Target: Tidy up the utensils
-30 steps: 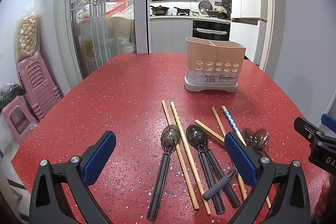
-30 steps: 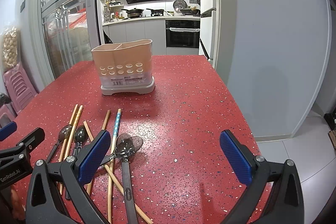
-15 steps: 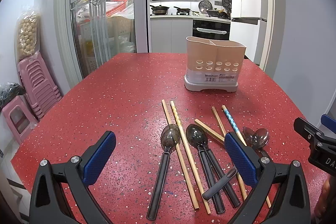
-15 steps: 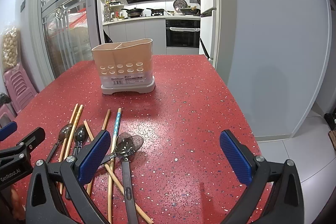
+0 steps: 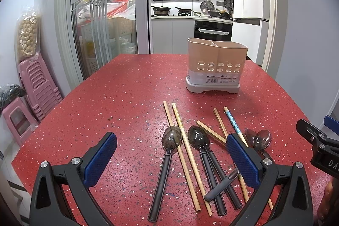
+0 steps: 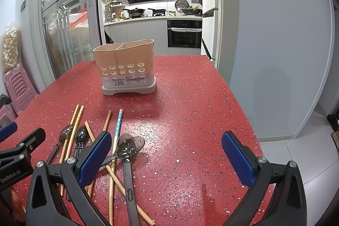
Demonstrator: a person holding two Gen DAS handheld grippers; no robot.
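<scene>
A beige two-compartment utensil holder [image 5: 216, 66] [image 6: 127, 69] stands upright and looks empty at the far side of the red speckled table [image 5: 127, 99]. Dark translucent spoons [image 5: 171, 139] [image 6: 127, 146] and several wooden chopsticks [image 5: 184, 141] [image 6: 75, 126], one with a blue-patterned end [image 5: 232, 122] [image 6: 117, 126], lie scattered near the front edge. My left gripper [image 5: 169, 160] is open and empty above the spoons. My right gripper [image 6: 167, 159] is open and empty, to the right of the pile.
Pink plastic stools [image 5: 36, 86] are stacked on the floor left of the table. A glass sliding door [image 5: 101, 20] and a kitchen lie behind. The table's right edge [image 6: 239, 103] drops to a tiled floor beside a grey wall.
</scene>
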